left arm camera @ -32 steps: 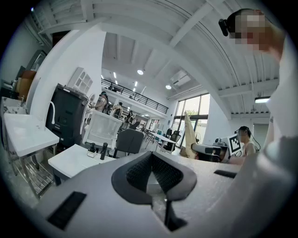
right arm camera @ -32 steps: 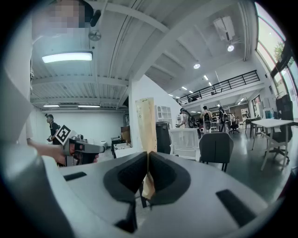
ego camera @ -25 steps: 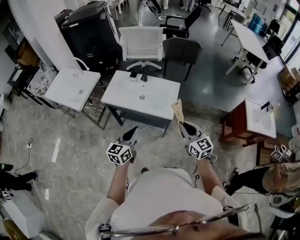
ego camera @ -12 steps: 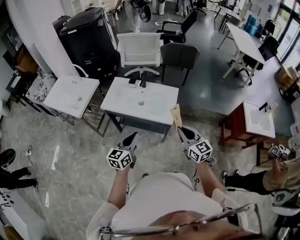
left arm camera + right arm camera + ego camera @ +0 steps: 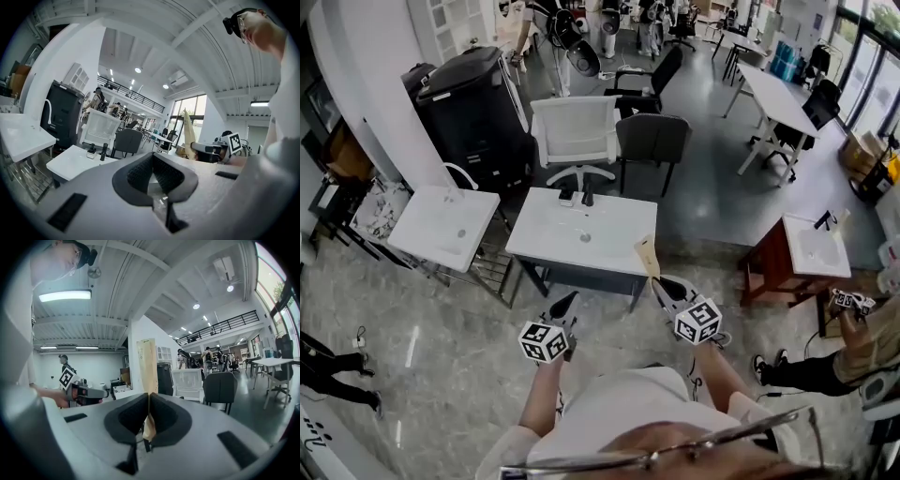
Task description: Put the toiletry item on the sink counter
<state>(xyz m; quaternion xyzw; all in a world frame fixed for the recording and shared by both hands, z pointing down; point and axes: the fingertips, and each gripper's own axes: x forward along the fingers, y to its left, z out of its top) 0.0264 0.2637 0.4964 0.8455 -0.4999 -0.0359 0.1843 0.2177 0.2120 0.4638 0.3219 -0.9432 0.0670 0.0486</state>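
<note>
The toiletry packet stands upright, clenched in my right tool just right of frame centre, at the sink table's near corner. It is not yet set down. My left tool is clenched and empty. Placement remains.

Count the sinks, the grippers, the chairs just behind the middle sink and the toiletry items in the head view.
Sinks: 3 (left sink, middle sink, right sink)
Grippers: 2 (left gripper, right gripper)
Chairs: 2 (white chair, grey chair)
Toiletry items: 1 (beige packet, held in the right gripper)
Total: 8
</note>
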